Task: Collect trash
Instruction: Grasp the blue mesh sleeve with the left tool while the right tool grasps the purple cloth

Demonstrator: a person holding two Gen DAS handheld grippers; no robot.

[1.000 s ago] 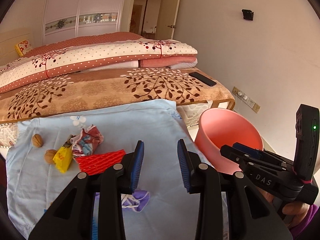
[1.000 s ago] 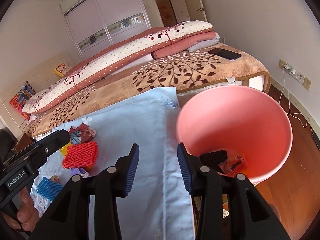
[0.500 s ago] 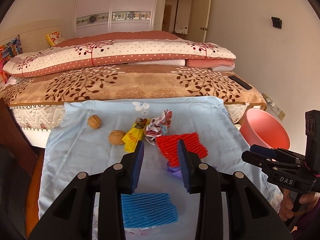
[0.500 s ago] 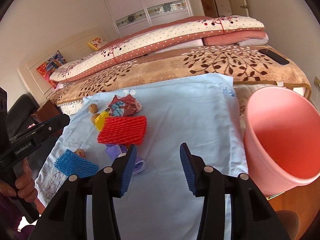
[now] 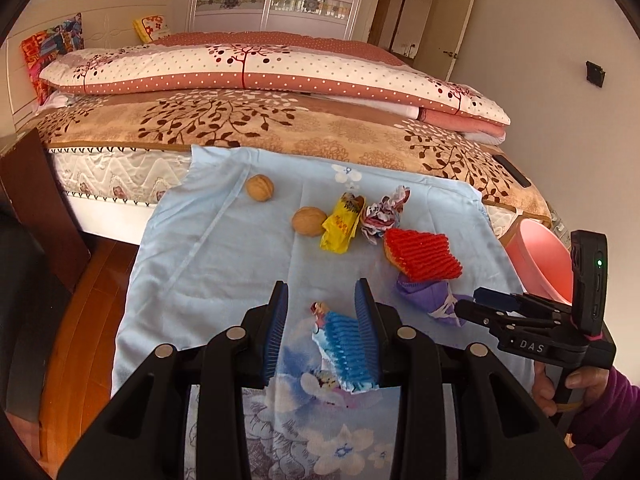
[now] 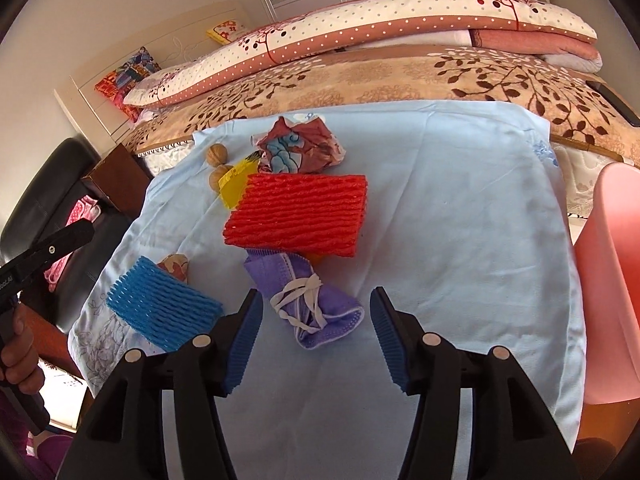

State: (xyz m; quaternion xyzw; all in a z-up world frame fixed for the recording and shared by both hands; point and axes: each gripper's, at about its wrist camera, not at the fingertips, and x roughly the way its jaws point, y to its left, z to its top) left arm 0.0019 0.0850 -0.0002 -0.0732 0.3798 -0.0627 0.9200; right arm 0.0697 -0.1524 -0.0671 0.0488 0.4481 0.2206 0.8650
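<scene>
Two pairs of fingers are in play, and both stand apart with nothing clamped: the right gripper (image 6: 316,336) has just been opening its fingers, and they now straddle the near end of a rolled purple face mask (image 6: 310,304) without pressing on it, while the left gripper (image 5: 320,330) hangs over a blue foam net (image 5: 348,350), whose right side runs behind the right-hand finger, so I cannot tell whether it touches. The likeliest slip on the right is a partial catch: the mask is a loose roll tied with its own white straps, so closing on one fold or a strap could let it unroll and drag, and its far end is tucked under the red foam net (image 6: 298,216), which may be pulled along. On the left, the springy blue net could squash and pop free, or the fingers could pinch the pale blue cloth (image 6: 460,208) covering the worktop and tug the other litter. Near the cloth's left edge lies the blue net with a small wrapper just behind it; toward the far edge sit a yellow wrapper (image 5: 340,226), a crumpled patterned wrapper (image 5: 384,214) and two walnuts (image 5: 308,221). A pink bin (image 6: 612,280) stands beyond the cloth's right edge, so dropped pieces may miss it.
</scene>
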